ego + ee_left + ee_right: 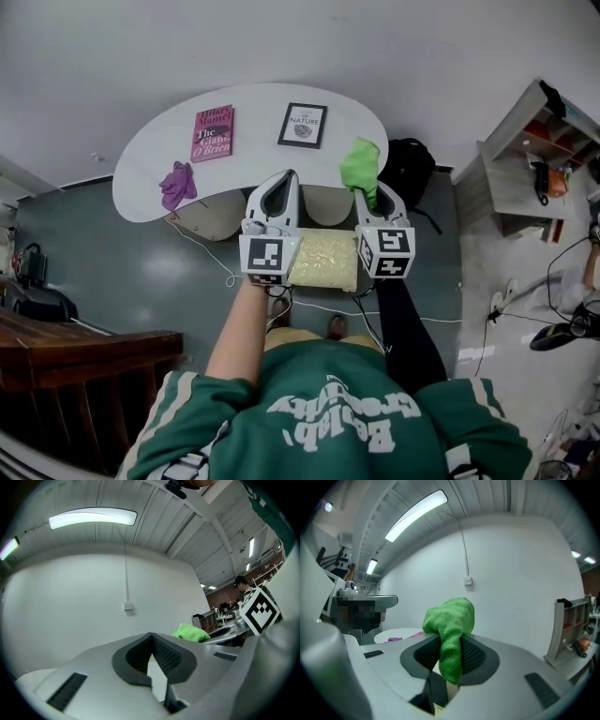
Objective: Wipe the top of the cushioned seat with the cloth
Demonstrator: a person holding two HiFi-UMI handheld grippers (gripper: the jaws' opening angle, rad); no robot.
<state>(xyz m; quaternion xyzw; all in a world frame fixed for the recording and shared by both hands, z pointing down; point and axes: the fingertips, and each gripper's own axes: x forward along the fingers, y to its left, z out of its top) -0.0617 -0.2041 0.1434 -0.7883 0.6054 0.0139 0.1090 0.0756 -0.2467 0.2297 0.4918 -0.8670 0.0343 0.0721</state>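
The cushioned seat (pixel 323 261), cream and nubbly, lies below and between my two grippers in the head view. A bright green cloth (pixel 360 164) hangs pinched in my right gripper (pixel 366 192), which is shut on it; in the right gripper view the cloth (pixel 452 630) bulges above the jaws and droops between them. My left gripper (pixel 286 180) is shut with nothing held; in the left gripper view its jaw tips (pixel 151 637) meet. Both grippers are raised and point toward the white wall. The green cloth (pixel 191 632) also shows at the right of the left gripper view.
A white curved table (pixel 150 164) stands beyond the seat with a pink book (pixel 213 132), a framed picture (pixel 303 125) and a purple cloth (pixel 176 184). A black bag (pixel 410 169) and a shelf unit (pixel 525 169) stand right. Cables (pixel 412 314) cross the floor. A wooden bench (pixel 84 366) is left.
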